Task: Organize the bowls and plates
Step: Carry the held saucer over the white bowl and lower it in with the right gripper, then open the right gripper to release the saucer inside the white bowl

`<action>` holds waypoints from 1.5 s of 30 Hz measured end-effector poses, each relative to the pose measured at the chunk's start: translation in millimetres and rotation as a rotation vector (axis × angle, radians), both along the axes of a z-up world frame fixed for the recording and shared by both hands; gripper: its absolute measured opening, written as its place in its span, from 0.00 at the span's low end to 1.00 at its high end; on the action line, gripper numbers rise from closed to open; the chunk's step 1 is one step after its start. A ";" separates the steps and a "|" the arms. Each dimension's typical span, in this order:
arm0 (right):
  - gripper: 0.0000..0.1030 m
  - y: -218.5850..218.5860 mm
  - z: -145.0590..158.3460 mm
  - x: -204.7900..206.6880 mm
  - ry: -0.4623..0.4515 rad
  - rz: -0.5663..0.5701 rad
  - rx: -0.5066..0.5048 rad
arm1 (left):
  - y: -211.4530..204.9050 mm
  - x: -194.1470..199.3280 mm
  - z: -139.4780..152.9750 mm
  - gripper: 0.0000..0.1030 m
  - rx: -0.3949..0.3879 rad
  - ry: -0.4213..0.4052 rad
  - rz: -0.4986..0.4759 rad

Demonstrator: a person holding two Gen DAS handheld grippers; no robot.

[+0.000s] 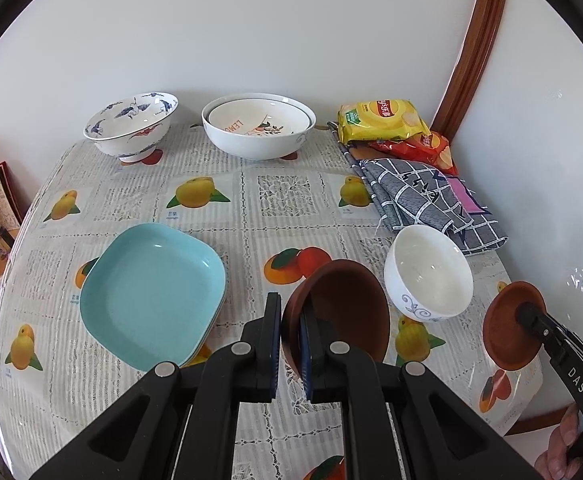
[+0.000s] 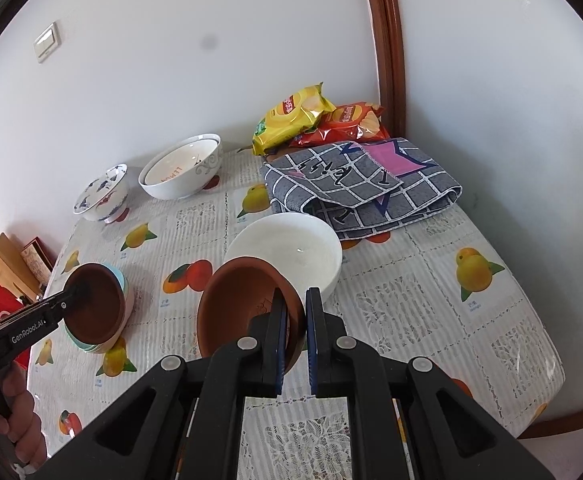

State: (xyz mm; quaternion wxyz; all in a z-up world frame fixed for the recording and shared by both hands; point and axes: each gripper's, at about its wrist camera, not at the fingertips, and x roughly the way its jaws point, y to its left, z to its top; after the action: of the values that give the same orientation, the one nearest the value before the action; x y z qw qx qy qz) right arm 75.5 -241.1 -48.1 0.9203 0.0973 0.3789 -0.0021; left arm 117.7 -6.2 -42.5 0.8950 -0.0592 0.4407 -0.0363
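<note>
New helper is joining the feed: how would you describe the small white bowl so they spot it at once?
On the fruit-print tablecloth, find the folded grey checked cloth. The small white bowl stands at its near edge. Unlike the bigger bowls by the wall, it is empty, with a blue scroll outside.

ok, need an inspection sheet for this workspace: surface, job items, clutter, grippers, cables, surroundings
Surface: table under a fruit-print cloth.
Job's things: stacked teal plates; white bowl; nested white bowls and a blue-patterned bowl at the back by the wall; two brown bowls, both held.
Clutter: two chip bags, one yellow, one red; folded checked cloth.
Grippers: left gripper shut on a brown bowl rim; right gripper shut on the other brown bowl rim. Both bowls tilted.
Cables: nothing seen.
Surroundings: white wall, wooden frame, wall switch, boxes beyond the table's left edge.
</note>
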 end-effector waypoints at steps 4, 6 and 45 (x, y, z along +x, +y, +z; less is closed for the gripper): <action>0.09 -5.3 -4.1 9.4 0.012 0.001 0.011 | -1.3 6.6 -3.6 0.09 0.000 0.010 0.009; 0.09 -7.8 -5.7 13.9 0.016 0.002 0.013 | -2.7 10.2 -4.9 0.09 -0.003 0.013 0.009; 0.09 0.4 -73.0 120.5 0.154 0.040 -0.075 | -15.4 80.0 -60.8 0.09 -0.030 0.109 -0.027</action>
State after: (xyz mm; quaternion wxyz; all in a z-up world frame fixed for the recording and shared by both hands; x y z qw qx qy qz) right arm 196.0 -240.8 -121.1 0.8912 0.0548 0.4502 -0.0052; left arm 197.7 -21.7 -103.3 0.8679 -0.0685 0.4892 -0.0518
